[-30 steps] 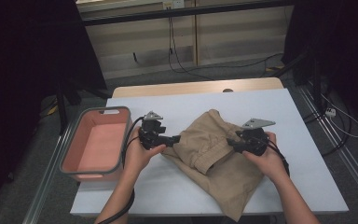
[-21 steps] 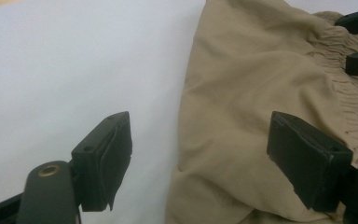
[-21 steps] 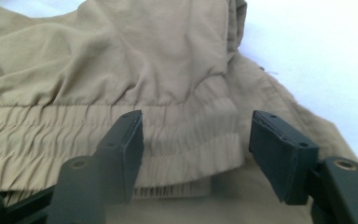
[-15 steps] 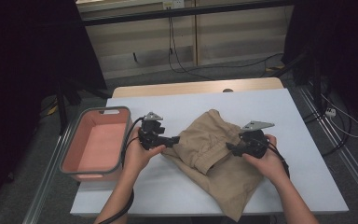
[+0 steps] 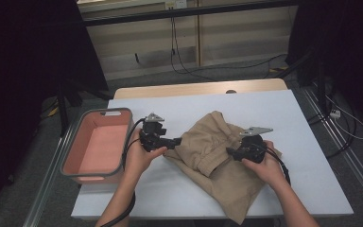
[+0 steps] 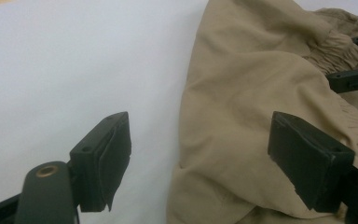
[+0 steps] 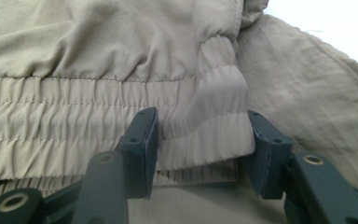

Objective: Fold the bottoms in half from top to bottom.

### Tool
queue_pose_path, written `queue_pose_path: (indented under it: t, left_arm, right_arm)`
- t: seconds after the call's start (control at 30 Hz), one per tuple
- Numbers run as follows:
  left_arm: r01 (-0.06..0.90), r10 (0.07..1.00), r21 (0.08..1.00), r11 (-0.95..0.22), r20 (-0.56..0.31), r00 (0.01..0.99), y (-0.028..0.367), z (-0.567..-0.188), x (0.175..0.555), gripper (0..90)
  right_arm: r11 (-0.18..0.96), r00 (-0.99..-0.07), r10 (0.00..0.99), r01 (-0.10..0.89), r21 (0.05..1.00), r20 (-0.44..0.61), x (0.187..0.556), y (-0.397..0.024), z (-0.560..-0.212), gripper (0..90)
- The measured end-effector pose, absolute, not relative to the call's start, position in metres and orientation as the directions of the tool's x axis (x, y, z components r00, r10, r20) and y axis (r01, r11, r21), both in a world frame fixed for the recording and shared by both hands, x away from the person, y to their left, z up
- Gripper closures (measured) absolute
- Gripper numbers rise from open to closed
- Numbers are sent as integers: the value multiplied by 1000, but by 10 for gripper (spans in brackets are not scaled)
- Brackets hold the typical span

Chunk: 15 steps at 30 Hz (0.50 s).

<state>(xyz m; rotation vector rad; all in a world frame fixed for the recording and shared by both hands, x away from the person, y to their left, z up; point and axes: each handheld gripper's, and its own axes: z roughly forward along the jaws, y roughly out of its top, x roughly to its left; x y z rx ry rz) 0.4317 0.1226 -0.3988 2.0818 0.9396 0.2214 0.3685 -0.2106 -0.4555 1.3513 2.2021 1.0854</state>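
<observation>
Basically soft, light khaki shorts, best gripped at elastic waistband: right gripper jaws just closing around a fold, not yet clamped; left gripper agape, straddling the hem.

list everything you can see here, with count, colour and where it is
shorts: 1, tan, crumpled at the table's middle, elastic waistband facing the right hand-held gripper
bin: 1, pink inside with grey rim, at the table's left edge
table: 1, white top, wooden strip at the far edge
cables: several, black, on the floor behind the table
left hand-held gripper: 1, black, jaws open at the shorts' left edge
right hand-held gripper: 1, black, jaws either side of a waistband fold, just been closing
hands: 2, one on each hand-held gripper
</observation>
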Motion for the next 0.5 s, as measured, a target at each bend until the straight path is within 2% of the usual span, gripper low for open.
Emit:
queue_pose_path:
  t: [0.13,0.27,0.5]
  left_arm:
    - [546,694,746,-382,-159,702,125,-398,432,209]
    - [549,694,744,-381,-162,702,125,-398,432,209]
    - [546,692,744,-385,-159,705,127,-397,432,207]
  right_arm:
    - [247,-480,871,616,748,107,368,-209,-455,548]
    - [246,-471,877,612,752,96,368,-208,-453,718]
    - [234,-473,874,605,761,107,369,-211,-447,758]
